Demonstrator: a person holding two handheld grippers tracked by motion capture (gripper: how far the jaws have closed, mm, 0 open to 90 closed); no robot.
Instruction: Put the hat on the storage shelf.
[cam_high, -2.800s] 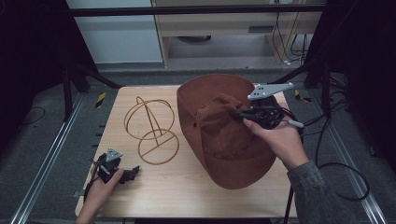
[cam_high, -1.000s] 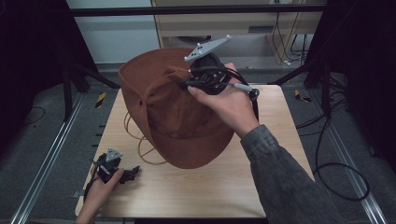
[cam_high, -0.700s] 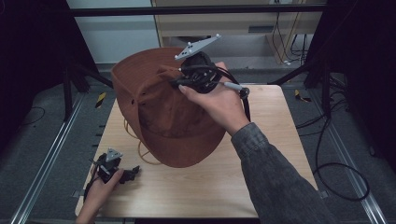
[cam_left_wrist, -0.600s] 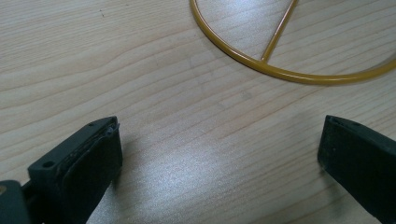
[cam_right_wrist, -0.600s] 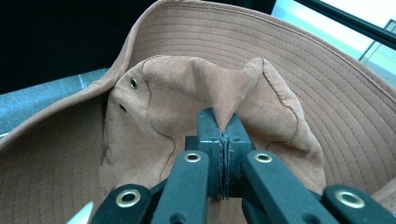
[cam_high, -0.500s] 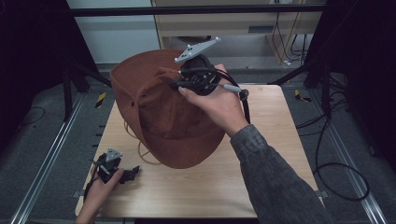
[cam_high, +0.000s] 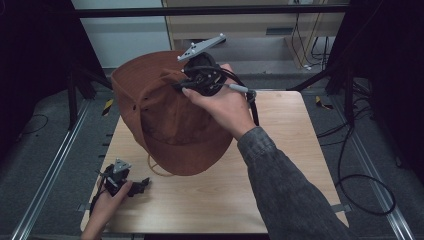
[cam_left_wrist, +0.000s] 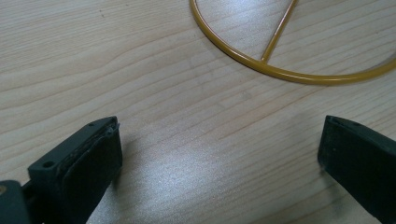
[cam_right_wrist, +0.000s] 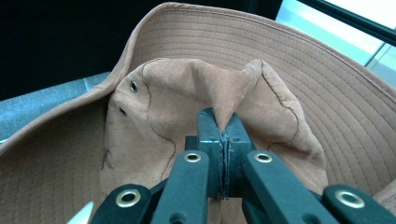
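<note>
Cloth is what matters here: the brown brimmed hat (cam_high: 170, 125), largest thing in the high view, hangs left of centre above the wooden table (cam_high: 280, 165), and it looks light, soft and floppy, its wide brim drooping toward the boards. It likely folds wherever it is pinched and will swing when carried, so a hold on the crown fabric or on the stitched brim edge seems safest; the smooth weave could slip from a shallow bite. The right gripper (cam_high: 186, 86), upper centre of that frame, has its jaws clamped on a raised fold of the hat's crown (cam_right_wrist: 224, 100), seen pressed tight between the black pads in the right gripper view. Below the hat's lower edge, part of a thin yellow wire stand (cam_left_wrist: 280, 70) peeks out; being rigid and slender, it looks able to snag the cloth. The left gripper (cam_high: 142, 184), lower left, rests on the table with jaws spread wide and nothing between them.
</note>
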